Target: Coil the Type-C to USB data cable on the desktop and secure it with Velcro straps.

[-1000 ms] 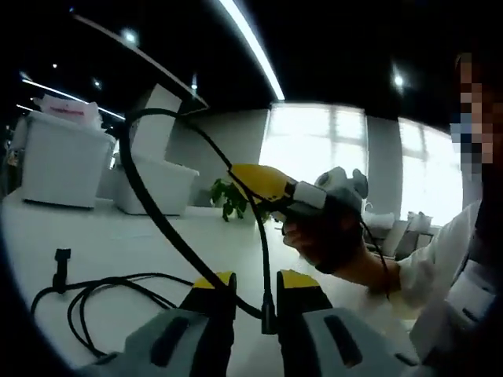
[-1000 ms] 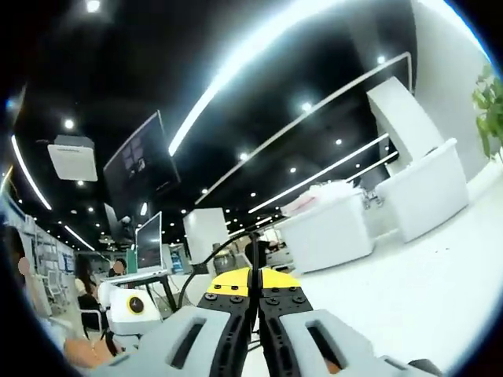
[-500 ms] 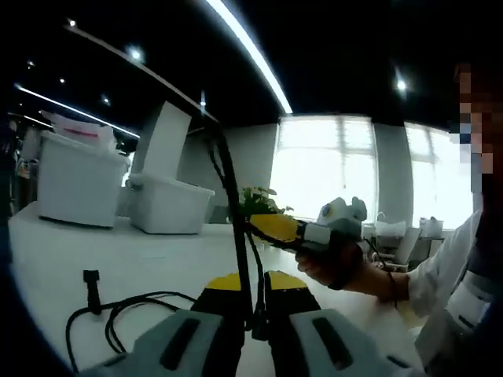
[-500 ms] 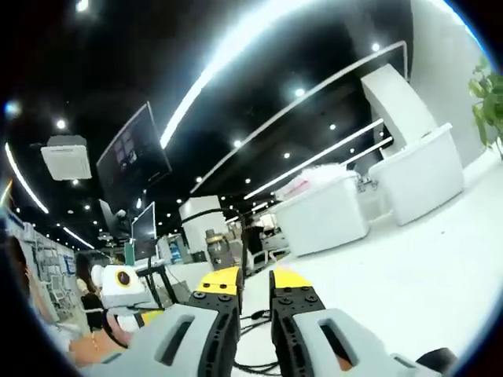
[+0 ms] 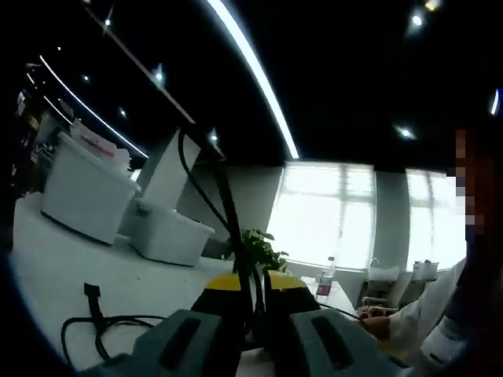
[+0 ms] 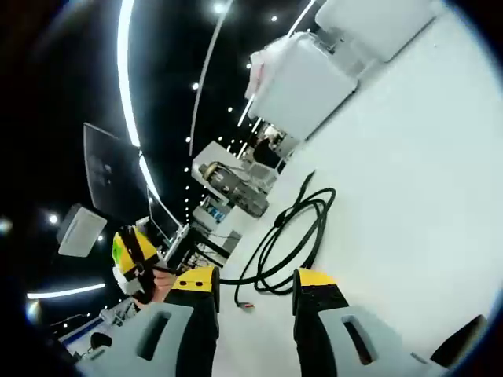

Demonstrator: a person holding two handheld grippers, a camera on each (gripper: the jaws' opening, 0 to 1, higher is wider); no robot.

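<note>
A black data cable (image 5: 224,192) rises in a tall loop from between the jaws of my left gripper (image 5: 253,287), which is shut on it. The rest of the cable (image 5: 98,318) trails over the white table at the lower left, one plug end standing up. In the right gripper view the cable (image 6: 277,236) lies in loose loops on the table (image 6: 409,173), a small connector (image 6: 245,305) near my jaws. My right gripper (image 6: 255,280) is open just above the table, nothing between its fingers. The left gripper's yellow body (image 6: 126,253) shows at the far left, held in a hand.
White storage bins (image 5: 86,188) (image 5: 169,232) stand along the table's far side, one also in the right gripper view (image 6: 302,75). A potted plant (image 5: 255,247) and a bottle (image 5: 324,279) stand behind my left jaws. A person's hand and white sleeve (image 5: 393,326) sit lower right.
My right gripper opened, let go of the cable and tipped down toward the table. My left gripper shut on the cable and its view tilted upward.
</note>
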